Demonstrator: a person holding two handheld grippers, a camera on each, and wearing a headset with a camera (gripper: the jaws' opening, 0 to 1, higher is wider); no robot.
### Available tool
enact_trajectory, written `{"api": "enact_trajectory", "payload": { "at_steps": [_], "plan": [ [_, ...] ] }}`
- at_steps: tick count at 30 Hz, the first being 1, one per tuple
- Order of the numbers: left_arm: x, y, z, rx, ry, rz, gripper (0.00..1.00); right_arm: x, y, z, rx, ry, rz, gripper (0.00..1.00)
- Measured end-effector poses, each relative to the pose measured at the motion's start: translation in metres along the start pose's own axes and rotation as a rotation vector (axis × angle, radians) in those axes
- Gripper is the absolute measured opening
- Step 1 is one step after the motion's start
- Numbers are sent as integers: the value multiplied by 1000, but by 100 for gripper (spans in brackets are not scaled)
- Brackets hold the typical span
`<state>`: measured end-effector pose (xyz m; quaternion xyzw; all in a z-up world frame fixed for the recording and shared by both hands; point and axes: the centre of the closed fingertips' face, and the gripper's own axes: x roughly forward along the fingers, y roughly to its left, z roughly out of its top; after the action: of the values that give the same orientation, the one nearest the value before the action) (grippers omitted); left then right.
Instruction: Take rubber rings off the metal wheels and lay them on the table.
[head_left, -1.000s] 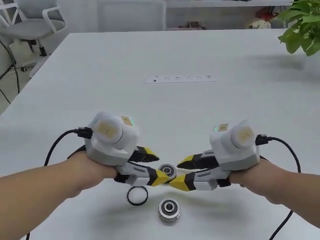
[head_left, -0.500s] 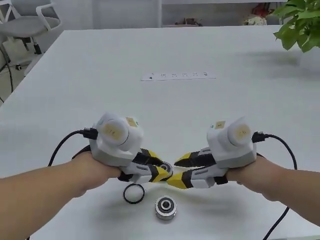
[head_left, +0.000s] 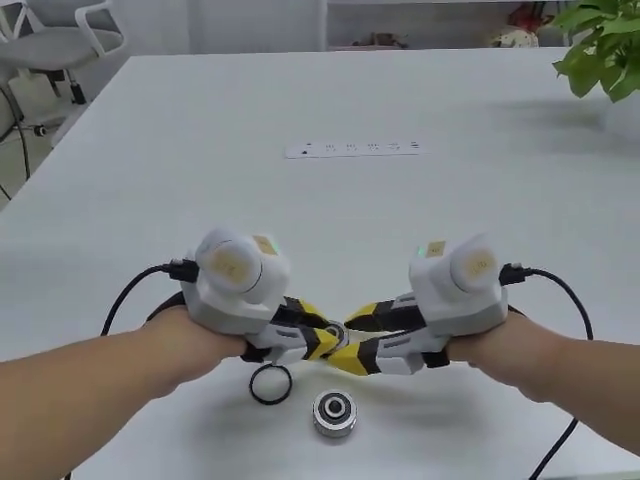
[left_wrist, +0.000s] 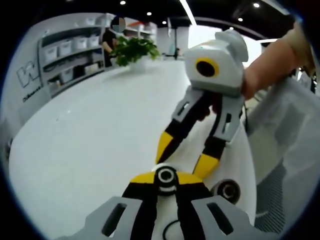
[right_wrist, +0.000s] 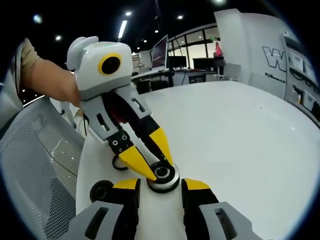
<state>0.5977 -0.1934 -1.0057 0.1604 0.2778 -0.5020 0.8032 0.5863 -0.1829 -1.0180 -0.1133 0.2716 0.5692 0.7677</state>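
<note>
My left gripper (head_left: 322, 338) is shut on a small metal wheel (head_left: 337, 334) and holds it just above the white table (head_left: 400, 220). In the left gripper view the wheel (left_wrist: 166, 176) sits between the yellow tips. My right gripper (head_left: 352, 340) faces it, open, with its tips at either side of the wheel (right_wrist: 162, 176). A loose black rubber ring (head_left: 270, 384) lies flat on the table under the left gripper. A second wheel (head_left: 334, 413) stands on the table close to me, with a dark band around it.
A white power strip (head_left: 352, 149) lies in the middle of the table. A green plant (head_left: 605, 50) stands at the far right corner, and an office chair (head_left: 60, 40) beyond the far left. Black cables trail from both grippers.
The two grippers have drawn closer together, and the right gripper's open tips now reach the wheel held by the left. The ring and second wheel lie as before.
</note>
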Motion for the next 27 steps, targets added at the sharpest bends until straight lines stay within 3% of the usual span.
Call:
{"api": "enact_trajectory", "payload": {
  "at_steps": [10, 15, 27],
  "plan": [
    [0, 0, 0, -7, -3, 20, 14, 9, -1, 0, -44, 9, -42, 31],
    [0, 0, 0, -11, -6, 22, 14, 6, -5, -1, -65, 19, -58, 27],
    [0, 0, 0, -13, -6, 26, 13, -3, -4, -5, -63, 23, -46, 23]
  ]
}}
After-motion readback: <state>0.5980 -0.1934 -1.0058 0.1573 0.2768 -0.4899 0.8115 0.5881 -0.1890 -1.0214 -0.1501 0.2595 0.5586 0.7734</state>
